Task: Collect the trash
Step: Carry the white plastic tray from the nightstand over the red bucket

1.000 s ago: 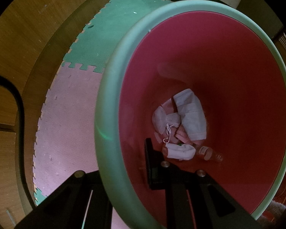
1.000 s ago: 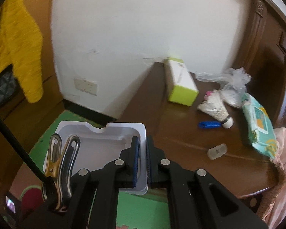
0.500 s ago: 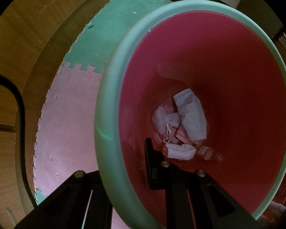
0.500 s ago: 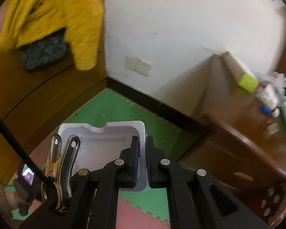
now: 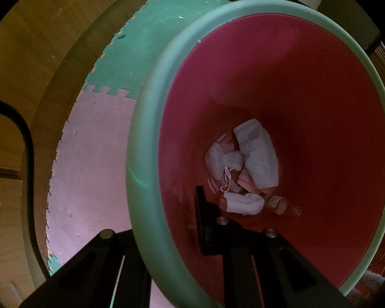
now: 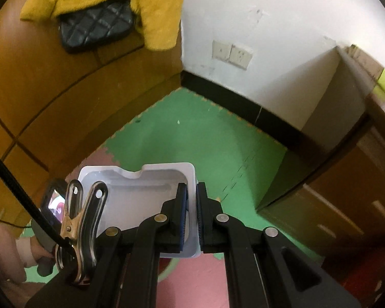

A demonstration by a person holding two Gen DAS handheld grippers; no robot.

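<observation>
Left gripper [image 5: 166, 231] clamped on bin rim [image 5: 141, 154], steadying it; right gripper [image 6: 189, 213] pinching white plastic tray [image 6: 141, 192] lower centre, probably for dumping.

No text, label, brand, number or sign can be read in either view. The wrappers and small bottle at the bottom of the bin [image 5: 146, 138] are too blurred and small to show any print. The small lit screen [image 6: 55, 204] at the left edge of the right wrist view shows only a blur of colour.
</observation>
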